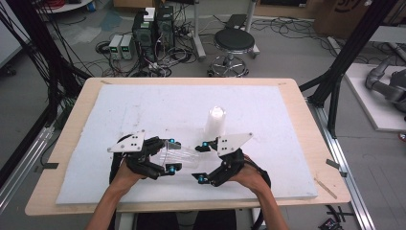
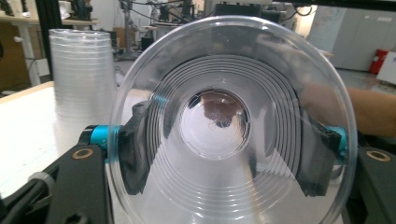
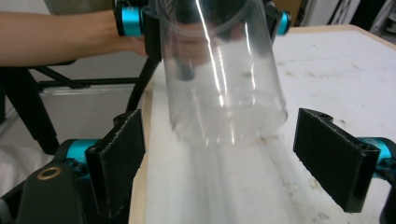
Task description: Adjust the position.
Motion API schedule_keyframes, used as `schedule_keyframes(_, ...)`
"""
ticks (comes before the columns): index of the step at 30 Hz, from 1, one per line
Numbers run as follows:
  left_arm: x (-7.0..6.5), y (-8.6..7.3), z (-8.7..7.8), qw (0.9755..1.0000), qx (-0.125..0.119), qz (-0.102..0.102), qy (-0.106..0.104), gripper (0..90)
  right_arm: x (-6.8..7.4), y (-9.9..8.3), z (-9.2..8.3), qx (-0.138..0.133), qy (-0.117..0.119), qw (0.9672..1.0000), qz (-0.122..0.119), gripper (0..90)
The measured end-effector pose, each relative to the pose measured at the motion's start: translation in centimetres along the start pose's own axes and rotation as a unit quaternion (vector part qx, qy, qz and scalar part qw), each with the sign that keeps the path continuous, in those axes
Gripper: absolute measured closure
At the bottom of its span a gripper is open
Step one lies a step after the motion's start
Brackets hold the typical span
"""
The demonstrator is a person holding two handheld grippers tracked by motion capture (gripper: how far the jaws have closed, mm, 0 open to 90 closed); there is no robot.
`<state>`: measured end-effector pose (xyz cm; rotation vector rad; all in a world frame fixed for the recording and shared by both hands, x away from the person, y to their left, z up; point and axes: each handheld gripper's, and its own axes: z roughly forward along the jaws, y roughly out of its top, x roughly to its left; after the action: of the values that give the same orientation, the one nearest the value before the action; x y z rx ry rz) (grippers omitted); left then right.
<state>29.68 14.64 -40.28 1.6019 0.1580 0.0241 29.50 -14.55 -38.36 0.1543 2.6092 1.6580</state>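
A clear plastic cup (image 1: 184,155) lies on its side just above the white foam board (image 1: 143,105). My left gripper (image 1: 172,155) is shut on it near the rim. In the left gripper view the cup's mouth (image 2: 224,186) faces the camera and both pads (image 2: 133,154) press its sides. My right gripper (image 1: 202,161) stands open at the cup's base end. In the right gripper view its pads (image 3: 116,158) flank the cup (image 3: 224,84) without touching it, and the left gripper (image 3: 203,21) grips the cup farther off. A stack of clear cups (image 1: 215,120) stands upright just behind.
The foam board covers most of a wooden table (image 1: 306,124). The cup stack (image 2: 81,79) rises at the left in the left gripper view. Beyond the table's far edge are a stool (image 1: 233,43), computer boxes (image 1: 153,28) and cables on the floor.
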Motion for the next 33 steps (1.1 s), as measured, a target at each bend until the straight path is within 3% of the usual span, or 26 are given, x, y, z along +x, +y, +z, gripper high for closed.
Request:
schedule_keyframes(4, 0.4, 0.8, -0.1, 0.9991, 0.038, 0.005, 0.014, 32.3, 0.1, -0.7, -0.8, 0.008, -0.030, 0.9994, 0.016, 16.0)
schedule_keyframes(7, 0.9, 1.5, -0.2, 0.9972, 0.071, 0.013, 0.021, 32.3, 0.2, -1.3, -1.8, 0.005, -0.056, 0.9980, 0.031, 15.9)
schedule_keyframes(10, 1.4, 2.2, -0.1, 0.9932, 0.111, 0.015, 0.031, 32.3, 0.2, -2.1, -2.7, 0.008, -0.084, 0.9952, 0.049, 16.0)
schedule_keyframes(13, 2.1, 2.6, 0.1, 0.9877, 0.151, 0.016, 0.040, 32.2, 0.1, -3.0, -3.6, 0.006, -0.114, 0.9917, 0.060, 16.0)
schedule_keyframes(16, 2.7, 2.8, 0.3, 0.9795, 0.195, 0.016, 0.048, 32.2, 0.1, -4.2, -4.4, 0.010, -0.141, 0.9865, 0.082, 16.0)
schedule_keyframes(17, 3.0, 2.9, 0.4, 0.9749, 0.216, 0.021, 0.050, 32.2, 0.0, -4.5, -4.6, 0.010, -0.148, 0.9851, 0.086, 16.0)
schedule_keyframes(21, 3.9, 3.1, 0.5, 0.9664, 0.251, 0.014, 0.053, 32.2, 0.0, -5.9, -5.5, 0.012, -0.192, 0.9751, 0.111, 16.0)
schedule_keyframes(25, 4.5, 3.3, 1.0, 0.9570, 0.286, 0.011, 0.049, 32.2, -0.1, -7.0, -6.5, 0.015, -0.236, 0.9629, 0.130, 16.0)
schedule_keyframes(28, 5.0, 3.6, 1.2, 0.9478, 0.315, 0.012, 0.049, 32.2, -0.2, -7.8, -7.1, 0.024, -0.269, 0.9517, 0.145, 16.0)
schedule_keyframes(30, 5.3, 3.8, 1.3, 0.9395, 0.338, 0.016, 0.051, 32.3, -0.2, -8.3, -7.4, 0.027, -0.288, 0.9444, 0.157, 15.9)
schedule_keyframes(31, 5.5, 3.9, 1.4, 0.9347, 0.351, 0.019, 0.051, 32.2, -0.3, -8.5, -7.5, 0.030, -0.292, 0.9425, 0.159, 16.0)
schedule_keyframes(33, 5.8, 4.0, 1.6, 0.9229, 0.380, 0.025, 0.056, 32.2, -0.4, -9.0, -7.7, 0.034, -0.304, 0.9372, 0.168, 15.9)
